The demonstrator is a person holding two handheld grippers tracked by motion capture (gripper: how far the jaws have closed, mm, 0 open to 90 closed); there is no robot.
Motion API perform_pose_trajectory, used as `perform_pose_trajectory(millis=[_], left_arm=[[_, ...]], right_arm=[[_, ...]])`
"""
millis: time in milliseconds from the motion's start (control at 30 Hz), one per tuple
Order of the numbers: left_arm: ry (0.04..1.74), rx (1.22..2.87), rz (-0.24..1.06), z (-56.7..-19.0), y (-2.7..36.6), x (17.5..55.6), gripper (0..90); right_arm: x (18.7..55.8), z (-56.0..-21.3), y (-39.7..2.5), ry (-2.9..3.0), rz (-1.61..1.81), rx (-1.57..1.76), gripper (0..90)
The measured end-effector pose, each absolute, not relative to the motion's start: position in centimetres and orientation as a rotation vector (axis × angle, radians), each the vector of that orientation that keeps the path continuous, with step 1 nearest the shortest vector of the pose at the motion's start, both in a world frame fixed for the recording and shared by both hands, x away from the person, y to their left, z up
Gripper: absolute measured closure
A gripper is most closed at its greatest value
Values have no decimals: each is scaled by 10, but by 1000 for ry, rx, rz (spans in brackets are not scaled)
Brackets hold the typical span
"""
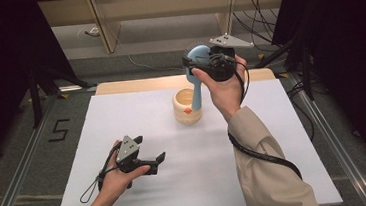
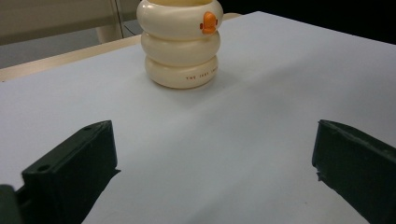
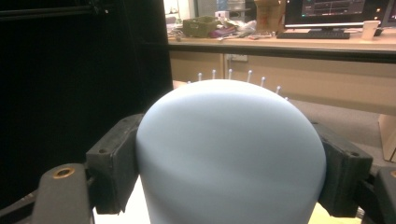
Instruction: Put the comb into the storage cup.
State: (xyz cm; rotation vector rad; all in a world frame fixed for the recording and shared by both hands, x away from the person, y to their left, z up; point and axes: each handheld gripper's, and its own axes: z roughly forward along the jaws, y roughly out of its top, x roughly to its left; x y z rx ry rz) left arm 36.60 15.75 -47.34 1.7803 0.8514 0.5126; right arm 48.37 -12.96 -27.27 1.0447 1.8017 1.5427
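A cream ring-stacked cup (image 1: 186,106) with a small orange duck mark stands on the white table (image 1: 122,118) near its far middle. My right gripper (image 1: 198,61) is shut on the head of a light blue hairbrush (image 1: 196,76), held upright above the cup, handle pointing down into the cup's mouth. In the right gripper view the brush's rounded back (image 3: 231,149) sits between both jaws, bristle tips showing over its top. My left gripper (image 1: 151,162) rests low at the front left, open and holding nothing. The cup (image 2: 181,44) stands ahead of it in the left gripper view.
The table's wooden far edge (image 1: 134,85) lies behind the cup. Black stands and cables (image 1: 276,39) flank the table on the floor. A desk with monitors (image 3: 327,28) shows far off in the right gripper view.
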Motion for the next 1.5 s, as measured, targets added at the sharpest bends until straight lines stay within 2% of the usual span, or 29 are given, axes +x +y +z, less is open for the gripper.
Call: perform_pose_trajectory(millis=[1500], left_arm=[[851,1778,514,-474,158,366,0]], right_arm=[[502,-276,-122,1757,1537,1069,221]])
